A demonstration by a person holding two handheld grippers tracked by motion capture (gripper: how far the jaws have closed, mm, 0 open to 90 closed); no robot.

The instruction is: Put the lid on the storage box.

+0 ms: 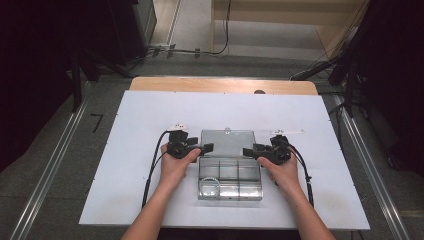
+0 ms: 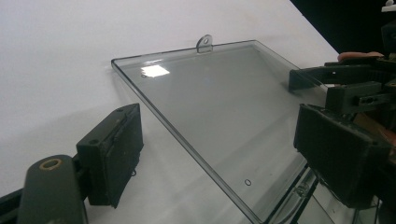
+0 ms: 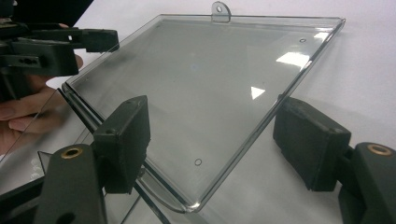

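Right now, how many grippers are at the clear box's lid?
2. The left gripper is at the lid's left edge, the right gripper at its right edge; both straddle the lid with open jaws.

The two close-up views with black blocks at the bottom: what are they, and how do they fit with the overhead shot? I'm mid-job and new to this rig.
There is no robot arm here. A person holds a two-jaw hand tool in each hand. The high view looks down on a white table from above the person's side. On it sits a clear plastic compartment box with its lid swung open.

Each close-up comes from a camera riding on one tool, and the black blocks are that tool's own jaws. The left gripper straddles the lid's left edge; the right gripper straddles its right edge. In both close-ups, gaps show between pads and lid, so neither seems clamped yet. The tool farther off in each close-up is the other hand's.
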